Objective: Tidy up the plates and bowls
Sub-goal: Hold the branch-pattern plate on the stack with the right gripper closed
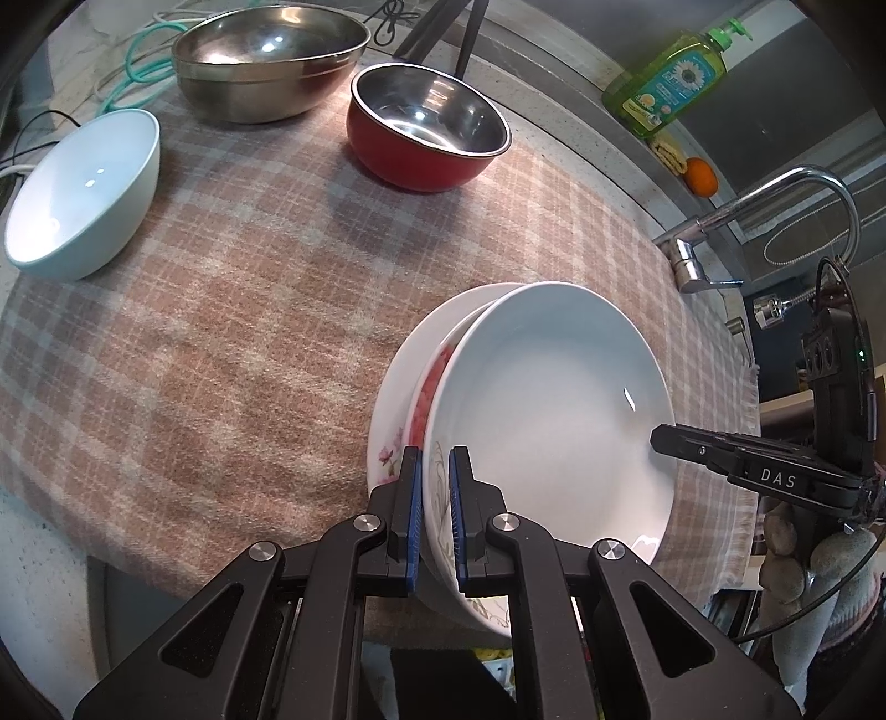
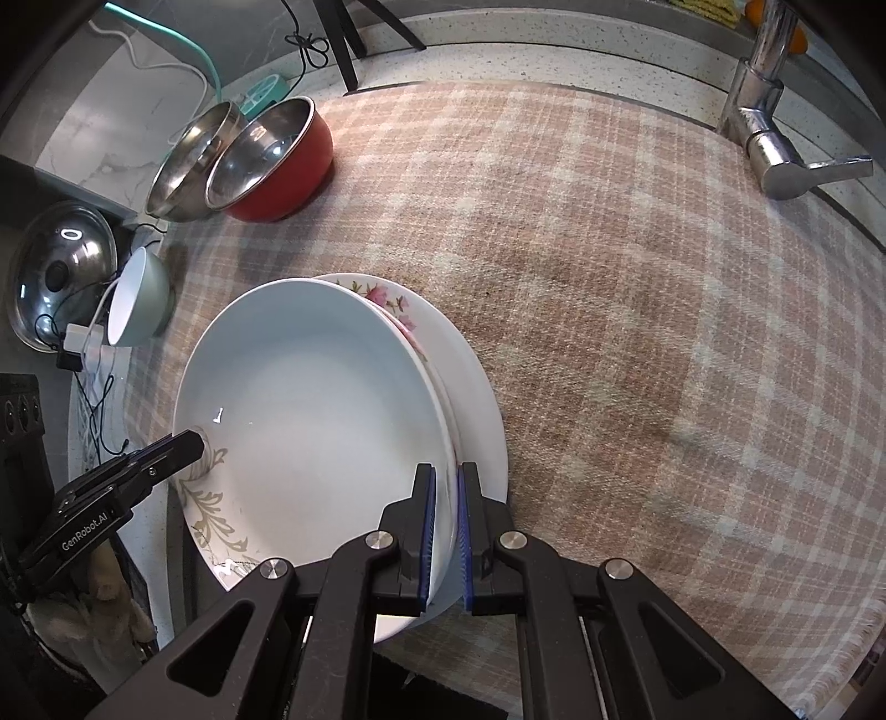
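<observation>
Both grippers, left (image 1: 436, 482) and right (image 2: 446, 498), clamp opposite rims of the plate (image 1: 554, 410) at lower frame; uneven lifting could slide it off the stack (image 1: 398, 387).

i'm working in a home kitchen: a speckled stone counter (image 2: 554, 50) under a plaid cloth (image 1: 232, 310), with a chrome sink tap (image 1: 775, 205) at about two o'clock in my left view. a green dish soap bottle (image 1: 670, 77) and an orange (image 1: 700, 176) sit at one o'clock. steel bowls (image 1: 266, 55) and a pot lid (image 2: 61, 271) at nine o'clock in my right view back that up.
</observation>
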The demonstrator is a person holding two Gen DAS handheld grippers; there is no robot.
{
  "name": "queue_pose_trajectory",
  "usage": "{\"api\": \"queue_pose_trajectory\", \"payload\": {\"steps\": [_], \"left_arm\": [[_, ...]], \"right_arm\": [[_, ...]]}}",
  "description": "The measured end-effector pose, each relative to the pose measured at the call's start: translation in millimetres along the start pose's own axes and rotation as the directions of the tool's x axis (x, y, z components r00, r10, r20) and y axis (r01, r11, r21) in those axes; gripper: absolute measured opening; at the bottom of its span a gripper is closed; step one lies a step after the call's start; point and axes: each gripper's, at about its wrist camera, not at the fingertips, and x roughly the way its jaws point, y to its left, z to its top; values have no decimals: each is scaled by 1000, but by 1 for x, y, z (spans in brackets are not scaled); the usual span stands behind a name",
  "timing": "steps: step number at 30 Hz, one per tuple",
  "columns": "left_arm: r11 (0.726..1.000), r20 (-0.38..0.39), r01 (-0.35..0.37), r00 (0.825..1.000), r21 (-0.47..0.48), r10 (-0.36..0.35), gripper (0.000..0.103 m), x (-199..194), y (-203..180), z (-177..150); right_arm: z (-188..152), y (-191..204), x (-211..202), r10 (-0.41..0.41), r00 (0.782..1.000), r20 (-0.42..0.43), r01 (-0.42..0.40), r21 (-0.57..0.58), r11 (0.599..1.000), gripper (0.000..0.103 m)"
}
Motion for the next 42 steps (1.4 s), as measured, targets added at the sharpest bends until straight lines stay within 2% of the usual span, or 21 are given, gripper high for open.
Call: {"api": "queue_pose_trajectory", "payload": {"steps": [18, 33, 42], "left_arm": [[1000, -1, 2, 1000, 16, -2, 7, 0, -1, 0], [999, -6, 3, 1000, 35, -3, 7, -1, -1, 3], [999, -11, 2, 1000, 52, -2, 7, -1, -1, 3]], "right_arm": [[0, 5, 2, -35, 999, -6, 35, -26, 999, 8], [1, 3, 2, -30, 999, -11, 30, -17, 999, 8], [1, 7, 3, -60, 998, -7, 60, -34, 998, 8]]}}
